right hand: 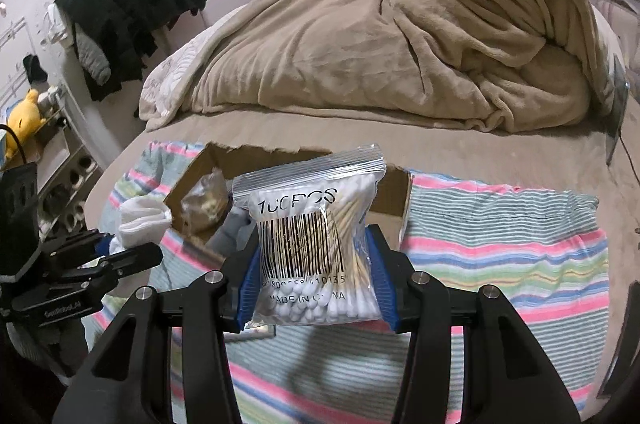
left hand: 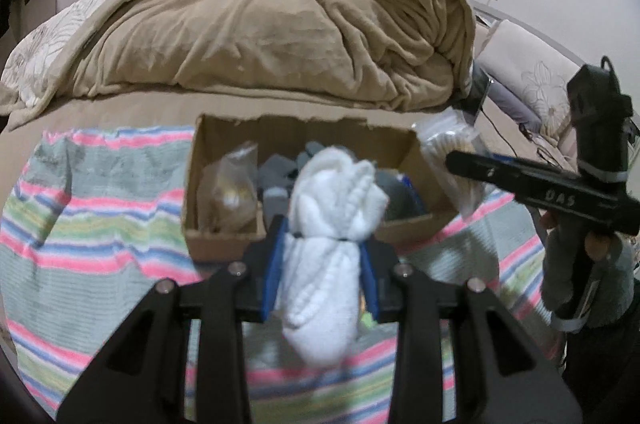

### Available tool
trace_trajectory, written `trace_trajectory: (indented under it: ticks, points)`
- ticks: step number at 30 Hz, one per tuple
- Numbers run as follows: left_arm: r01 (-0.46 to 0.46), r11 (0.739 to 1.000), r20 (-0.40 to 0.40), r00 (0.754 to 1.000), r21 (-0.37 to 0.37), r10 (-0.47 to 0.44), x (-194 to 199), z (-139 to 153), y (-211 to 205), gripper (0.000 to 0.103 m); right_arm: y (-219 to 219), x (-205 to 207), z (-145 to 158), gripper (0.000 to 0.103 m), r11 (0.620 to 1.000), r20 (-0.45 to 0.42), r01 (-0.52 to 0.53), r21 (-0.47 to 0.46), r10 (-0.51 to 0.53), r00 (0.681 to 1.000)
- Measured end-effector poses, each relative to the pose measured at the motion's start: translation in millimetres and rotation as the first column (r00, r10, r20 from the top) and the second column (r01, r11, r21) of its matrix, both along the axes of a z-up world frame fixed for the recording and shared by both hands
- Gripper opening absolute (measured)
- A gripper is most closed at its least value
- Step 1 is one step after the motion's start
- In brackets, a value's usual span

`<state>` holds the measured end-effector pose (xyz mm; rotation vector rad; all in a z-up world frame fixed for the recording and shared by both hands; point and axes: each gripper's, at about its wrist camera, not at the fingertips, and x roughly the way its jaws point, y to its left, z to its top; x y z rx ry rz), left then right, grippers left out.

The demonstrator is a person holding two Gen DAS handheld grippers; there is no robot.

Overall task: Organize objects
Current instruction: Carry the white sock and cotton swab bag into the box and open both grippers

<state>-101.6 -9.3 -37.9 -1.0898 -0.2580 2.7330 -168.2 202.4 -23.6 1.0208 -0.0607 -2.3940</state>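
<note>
Bed (left hand: 132,111) with a striped towel (left hand: 100,207) spread on it, and the cardboard box (left hand: 200,183) sits open-topped on the towel. Left gripper (left hand: 322,256) has its fingers clamped on a rolled white sock (left hand: 328,224), long axis pointing at the box's near wall. Right gripper (right hand: 316,280) pinches the cotton swab bag (right hand: 308,244) just past the box's right wall, so it's closer. Free room left of the box.
</note>
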Motion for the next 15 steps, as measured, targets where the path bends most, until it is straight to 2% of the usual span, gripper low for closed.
trace_trajectory:
  ticks: [15]
  points:
    - [0.002, 1.000, 0.016, 1.000, -0.009, -0.002, -54.8, -11.9, 7.7, 0.034, -8.6, -44.2, -31.6, 0.051, 0.999, 0.071, 0.040, -0.009, -0.039, 0.997]
